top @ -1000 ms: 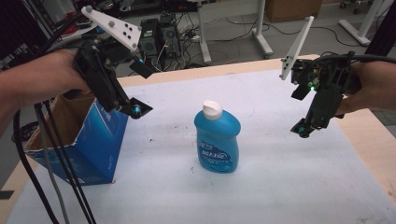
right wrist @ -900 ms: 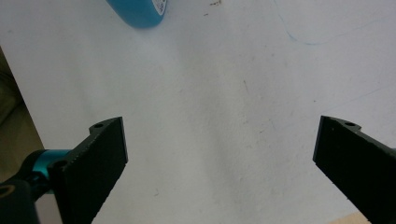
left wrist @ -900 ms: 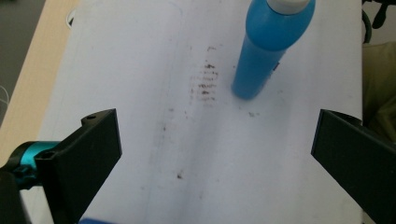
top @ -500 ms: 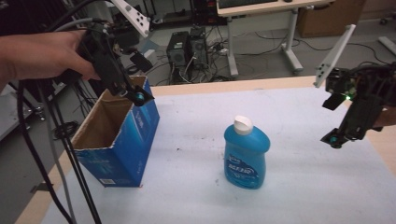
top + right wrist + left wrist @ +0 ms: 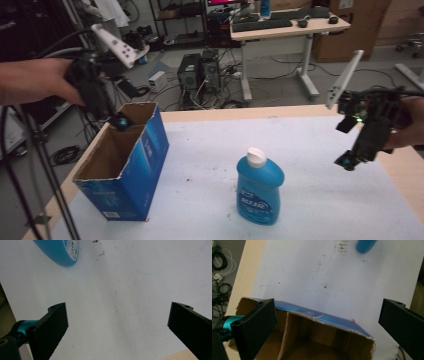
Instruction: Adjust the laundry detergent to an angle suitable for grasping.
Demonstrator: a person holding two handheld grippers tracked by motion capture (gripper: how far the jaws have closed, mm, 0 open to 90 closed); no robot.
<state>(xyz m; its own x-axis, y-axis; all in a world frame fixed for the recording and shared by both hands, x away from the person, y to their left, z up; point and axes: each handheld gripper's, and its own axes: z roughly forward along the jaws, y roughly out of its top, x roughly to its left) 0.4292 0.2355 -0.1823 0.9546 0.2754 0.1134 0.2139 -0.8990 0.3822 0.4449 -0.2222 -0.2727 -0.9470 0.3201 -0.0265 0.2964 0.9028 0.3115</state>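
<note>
You are holding the left gripper (image 5: 117,120), jaws apart, over the open box (image 5: 122,162); the right gripper (image 5: 350,161), jaws apart, is hovering near the bottle (image 5: 259,187) for pickup.

The left hand (image 5: 42,80) comes in from the left edge, forearm level, holding the left gripper (image 5: 119,120) pointed down and to the right. Its jaws stand wide apart with nothing between them. The right hand (image 5: 407,127) enters from the right edge, gripping the right gripper (image 5: 346,161), which tilts down and leftward. Its jaws are likewise spread wide and empty.
</note>
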